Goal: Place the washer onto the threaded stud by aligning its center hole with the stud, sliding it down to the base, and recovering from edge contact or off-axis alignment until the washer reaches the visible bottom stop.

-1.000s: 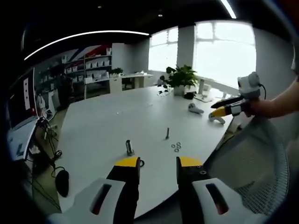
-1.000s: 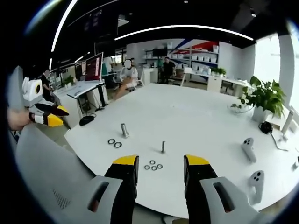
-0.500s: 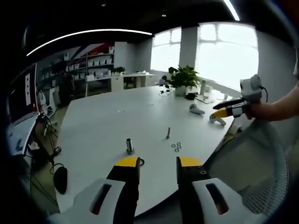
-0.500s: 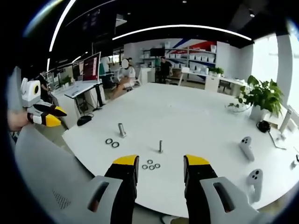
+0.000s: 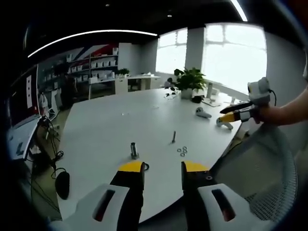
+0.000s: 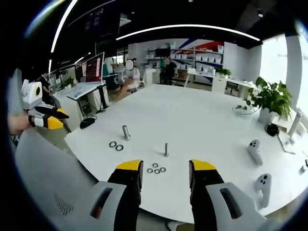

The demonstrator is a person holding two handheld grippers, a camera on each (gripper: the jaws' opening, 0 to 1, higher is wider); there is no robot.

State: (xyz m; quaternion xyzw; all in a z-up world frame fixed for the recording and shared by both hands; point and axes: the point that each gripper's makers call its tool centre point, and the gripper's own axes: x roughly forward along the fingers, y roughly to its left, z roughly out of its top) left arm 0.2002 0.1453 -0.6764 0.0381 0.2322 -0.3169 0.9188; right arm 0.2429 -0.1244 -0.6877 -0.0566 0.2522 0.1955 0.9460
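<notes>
1. In the left gripper view, the left gripper (image 5: pixel 162 168) rose from 6 o'clock with its yellow-tipped jaws parted and nothing between them, above the near edge of the white table (image 5: pixel 110 127).
2. The thin threaded stud (image 5: pixel 173 137) stood upright on the table at about 1 o'clock from the jaw tips. A cluster of small washers (image 5: pixel 182 151) lay flat just beside it, toward the table edge.
3. A thicker metal post (image 5: pixel 134 150) stood at 11 o'clock from the jaw tips, with a dark ring, probably a larger washer, partly hidden behind the left jaw tip.
4. The right gripper (image 5: pixel 227 114) showed at 3 o'clock, held in a person's hand above a mesh chair back (image 5: pixel 262 171); I could not tell from there how its jaws stood.
5. A potted plant (image 5: pixel 187 81) stood on the far part of the table at 12 o'clock.
6. In the right gripper view, the right gripper (image 6: pixel 165 169) had its jaws wide apart and empty.
7. The stud (image 6: pixel 166 149) stood at 12 o'clock, just beyond the jaw tips, and the small washers (image 6: pixel 156 169) lay between the tips and the stud.
8. Two larger rings (image 6: pixel 116 146) lay near the thick post (image 6: pixel 126 133) at 10 o'clock.
9. The left gripper (image 6: pixel 53 118) showed at 9 o'clock, and two white controllers (image 6: pixel 258 166) lay at 3 o'clock.
</notes>
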